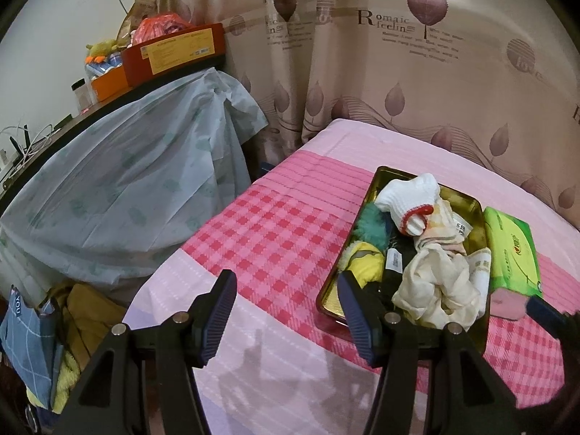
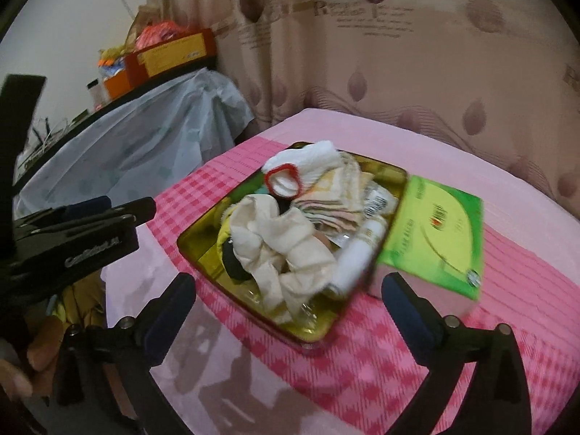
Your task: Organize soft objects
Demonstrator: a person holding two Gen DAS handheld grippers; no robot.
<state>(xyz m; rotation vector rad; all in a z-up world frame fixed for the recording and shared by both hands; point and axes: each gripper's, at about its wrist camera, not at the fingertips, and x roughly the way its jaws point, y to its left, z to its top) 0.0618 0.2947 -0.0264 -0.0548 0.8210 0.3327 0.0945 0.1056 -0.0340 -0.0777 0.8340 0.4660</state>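
**Bedroom corner with curtain and covered desk**

A pink bedspread with a checked red band covered the bed. Behind it hung a beige curtain printed with mauve leaves and lettering. To the left stood a dark shelf draped in a pale blue-green plastic sheet, carrying a red box and an orange box. A plain white wall rose beyond. The light was dim and warm.
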